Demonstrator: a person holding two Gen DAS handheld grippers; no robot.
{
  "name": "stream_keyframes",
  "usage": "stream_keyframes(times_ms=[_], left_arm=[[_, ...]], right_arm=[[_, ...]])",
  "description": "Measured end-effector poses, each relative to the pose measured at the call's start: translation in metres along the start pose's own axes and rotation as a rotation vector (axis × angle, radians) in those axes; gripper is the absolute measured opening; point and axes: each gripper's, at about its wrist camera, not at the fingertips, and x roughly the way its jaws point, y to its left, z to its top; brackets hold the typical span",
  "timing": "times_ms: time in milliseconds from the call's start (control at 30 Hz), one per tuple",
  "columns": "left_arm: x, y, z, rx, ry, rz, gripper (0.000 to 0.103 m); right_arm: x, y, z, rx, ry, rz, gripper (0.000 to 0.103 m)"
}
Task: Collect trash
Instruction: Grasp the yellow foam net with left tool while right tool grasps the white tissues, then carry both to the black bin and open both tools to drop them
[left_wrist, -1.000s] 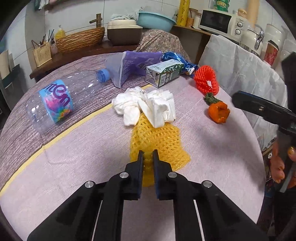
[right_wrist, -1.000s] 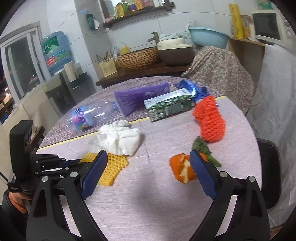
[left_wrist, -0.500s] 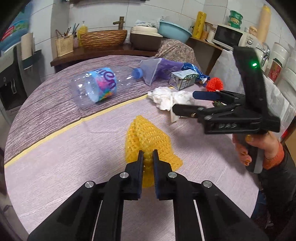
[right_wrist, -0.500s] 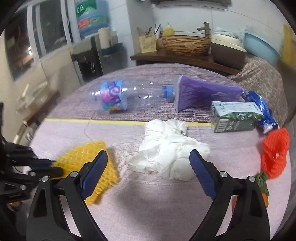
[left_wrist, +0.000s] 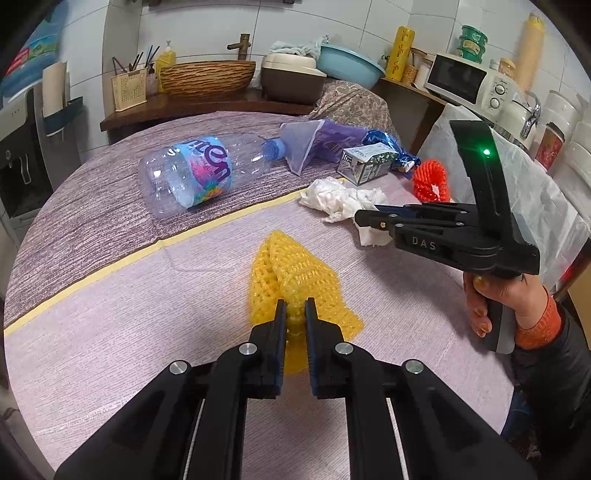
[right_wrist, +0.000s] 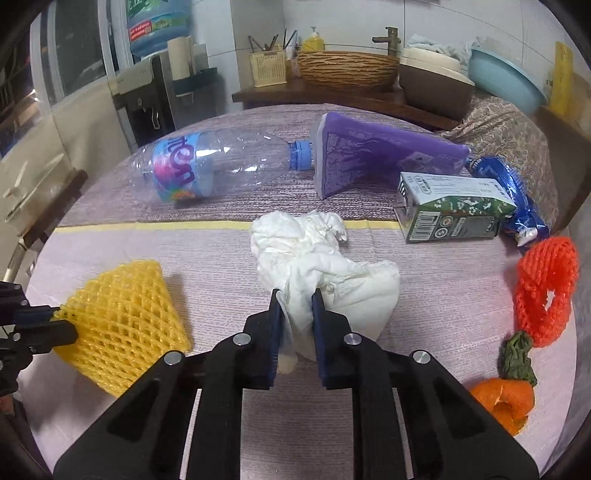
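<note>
two foam nets (right_wrist: 123, 317), one bottle (right_wrist: 207, 170), one carton (right_wrist: 454, 208)

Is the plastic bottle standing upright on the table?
No, the plastic bottle lies on its side on the table, with its blue cap pointing toward the purple packet.

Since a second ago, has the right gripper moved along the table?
Yes. The right gripper has swung from the orange peel leftward to the white tissue, and its jaws have just been closing on it.
</note>
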Motion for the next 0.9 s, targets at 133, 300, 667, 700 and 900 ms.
stream_keyframes(times_ms=[133, 300, 667, 700, 900], left_arm=[[-0.003, -0.003, 0.004, 0.009, -0.010, -0.001, 0.011], [-0.010, -0.008, 0.009, 0.024, -0.027, 0.000, 0.011], [-0.016, -0.051, 0.040, 0.099, -0.072, -0.035, 0.011], [-0.016, -0.059, 0.044, 0.112, -0.079, -0.044, 0.011], [-0.006, -0.108, 0.064, 0.190, -0.099, -0.106, 0.011]], right_arm=[[-0.020, -0.008, -0.003, 0.042, -0.039, 0.034, 0.015], [-0.052, -0.018, -0.009, 0.065, -0.097, 0.062, 0.015], [-0.122, -0.063, -0.037, 0.156, -0.215, 0.073, 0.015], [-0.128, -0.067, -0.040, 0.165, -0.224, 0.078, 0.015], [-0.167, -0.097, -0.063, 0.212, -0.286, 0.032, 0.015]])
